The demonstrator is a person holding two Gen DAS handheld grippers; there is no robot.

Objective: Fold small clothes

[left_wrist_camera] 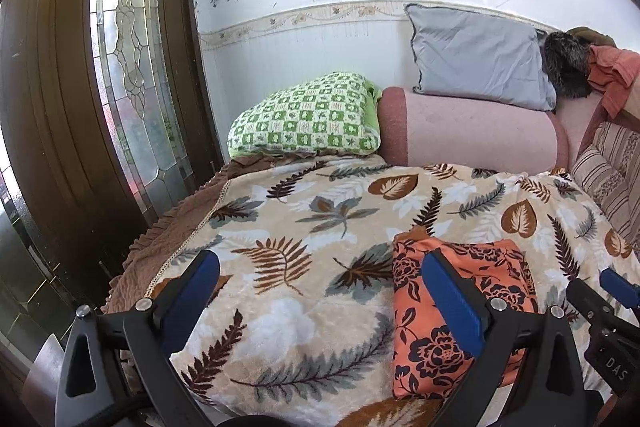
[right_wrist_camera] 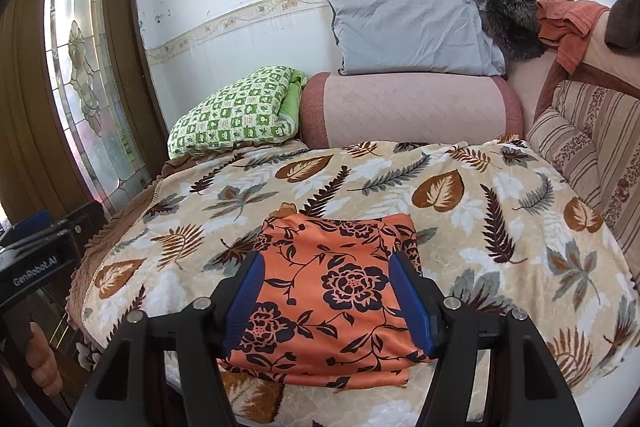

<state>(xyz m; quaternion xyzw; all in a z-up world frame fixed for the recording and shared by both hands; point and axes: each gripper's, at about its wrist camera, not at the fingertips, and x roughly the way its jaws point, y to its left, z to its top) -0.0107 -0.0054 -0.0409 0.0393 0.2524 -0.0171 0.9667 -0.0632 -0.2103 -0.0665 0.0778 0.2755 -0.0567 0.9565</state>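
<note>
An orange garment with dark floral print point(right_wrist_camera: 332, 291) lies folded into a flat rectangle on the leaf-patterned blanket point(right_wrist_camera: 480, 211). It also shows in the left wrist view point(left_wrist_camera: 448, 311), low and right of centre. My right gripper point(right_wrist_camera: 326, 301) is open and hovers above the garment, its blue fingers either side of it, holding nothing. My left gripper point(left_wrist_camera: 320, 301) is open and empty above the blanket point(left_wrist_camera: 288, 227), to the left of the garment, with its right finger over the garment's left edge. The right gripper point(left_wrist_camera: 616, 291) shows at that view's right edge.
A green checked pillow point(right_wrist_camera: 236, 115), a pink bolster point(right_wrist_camera: 412, 111) and a grey pillow point(right_wrist_camera: 408, 31) lie at the bed's head against the white wall. A striped cushion point(right_wrist_camera: 592, 143) lines the right side. A wooden door with leaded glass point(left_wrist_camera: 128, 67) stands left of the bed.
</note>
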